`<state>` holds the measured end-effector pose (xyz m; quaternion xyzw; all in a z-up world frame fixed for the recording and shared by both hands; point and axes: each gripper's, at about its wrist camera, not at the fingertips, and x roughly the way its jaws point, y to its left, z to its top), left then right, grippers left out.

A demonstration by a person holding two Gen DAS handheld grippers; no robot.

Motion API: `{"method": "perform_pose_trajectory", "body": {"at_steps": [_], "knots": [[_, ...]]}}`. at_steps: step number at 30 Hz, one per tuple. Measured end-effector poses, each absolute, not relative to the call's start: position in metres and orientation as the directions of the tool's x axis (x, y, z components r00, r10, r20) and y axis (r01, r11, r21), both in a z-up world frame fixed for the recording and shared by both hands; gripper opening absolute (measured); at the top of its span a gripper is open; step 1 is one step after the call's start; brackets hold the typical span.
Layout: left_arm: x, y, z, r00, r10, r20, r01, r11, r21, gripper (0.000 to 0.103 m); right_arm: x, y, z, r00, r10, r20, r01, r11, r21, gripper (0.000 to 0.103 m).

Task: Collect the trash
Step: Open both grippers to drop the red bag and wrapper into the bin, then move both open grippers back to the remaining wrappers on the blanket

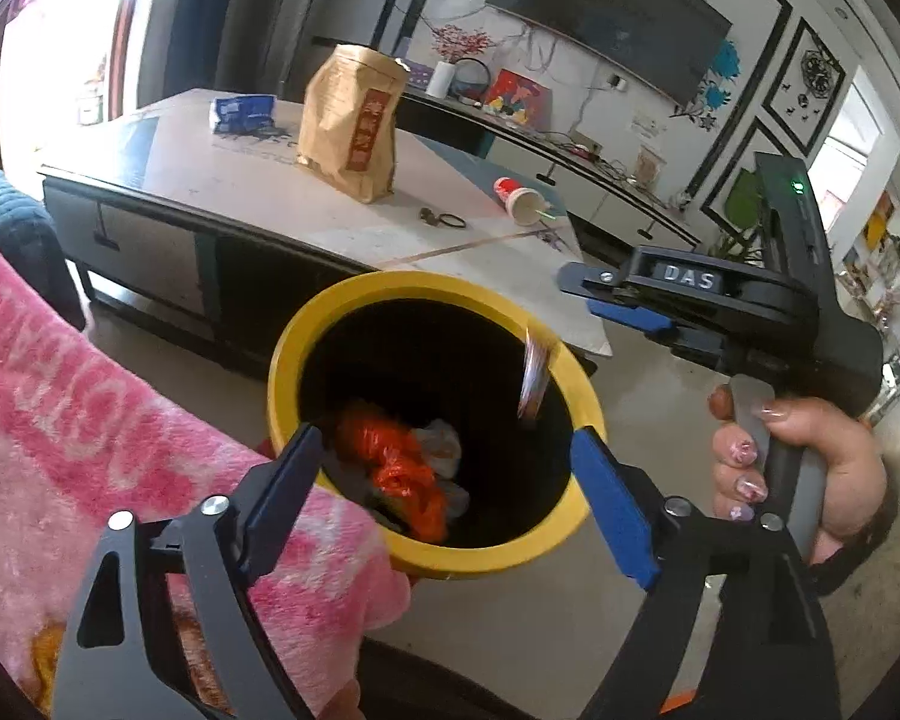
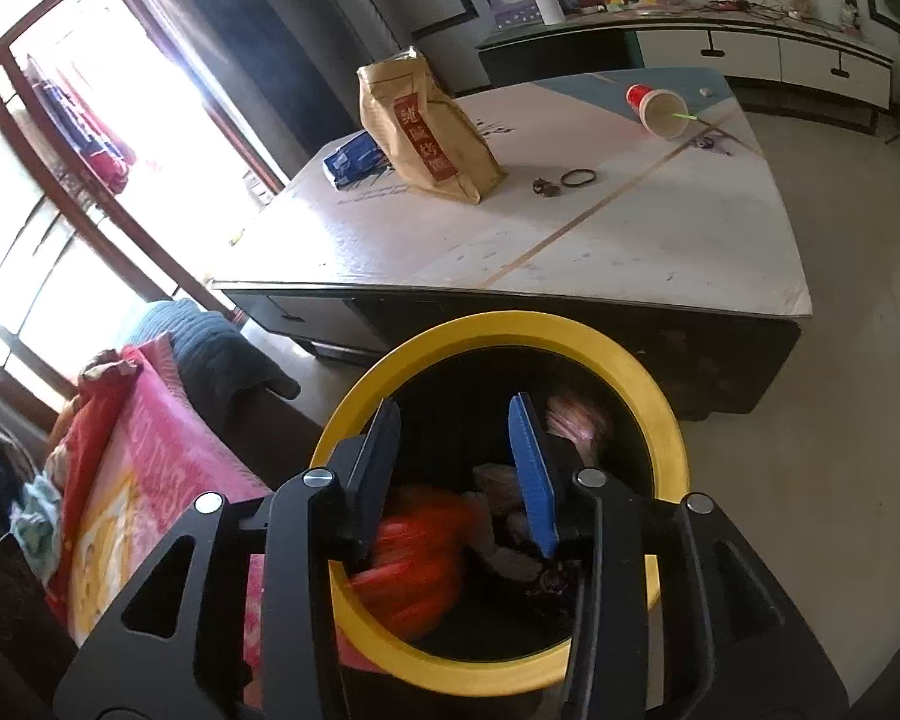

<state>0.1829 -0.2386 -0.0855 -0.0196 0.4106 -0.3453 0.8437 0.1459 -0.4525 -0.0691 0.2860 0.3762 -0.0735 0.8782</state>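
Observation:
A black bin with a yellow rim [image 1: 342, 315] [image 2: 672, 420] stands on the floor in front of the low table and holds orange plastic [image 1: 393, 462] [image 2: 420, 546] and pale scraps. My left gripper [image 1: 450, 462] hangs open and wide over its mouth with nothing between the pads. A small blurred wrapper [image 1: 534, 384] is in the air just inside the rim, touching neither gripper. My right gripper [image 2: 456, 456] [image 1: 594, 294] is also over the bin, open with a narrower gap and nothing in it; a blurred pinkish scrap [image 2: 576, 420] shows to its right.
On the table [image 2: 660, 252] are a brown paper bag [image 1: 354, 126] [image 2: 432, 132], a tipped paper cup [image 1: 522, 198] [image 2: 660, 111], a blue packet [image 1: 240, 111] [image 2: 354, 159] and a dark ring [image 2: 579, 178]. A pink blanket [image 1: 90, 420] lies left of the bin. A hand [image 1: 810, 468] grips the right tool.

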Motion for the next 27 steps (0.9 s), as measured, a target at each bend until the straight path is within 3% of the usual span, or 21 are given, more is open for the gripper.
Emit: {"method": "perform_pose_trajectory", "body": {"at_steps": [13, 27], "knots": [[0.182, -0.181, -0.061, 0.572, -0.508, -0.644, 0.442, 0.852, -0.279, 0.095, 0.151, -0.408, -0.053, 0.732, 0.116, -0.672, 0.229, 0.886, 0.403, 0.047], [0.173, -0.108, -0.036, 0.695, -0.404, -0.595, 0.313, 0.915, -0.255, 0.095, 0.145, -0.336, -0.033, 0.741, 0.221, -0.634, 0.046, 0.925, 0.377, 0.052]]}}
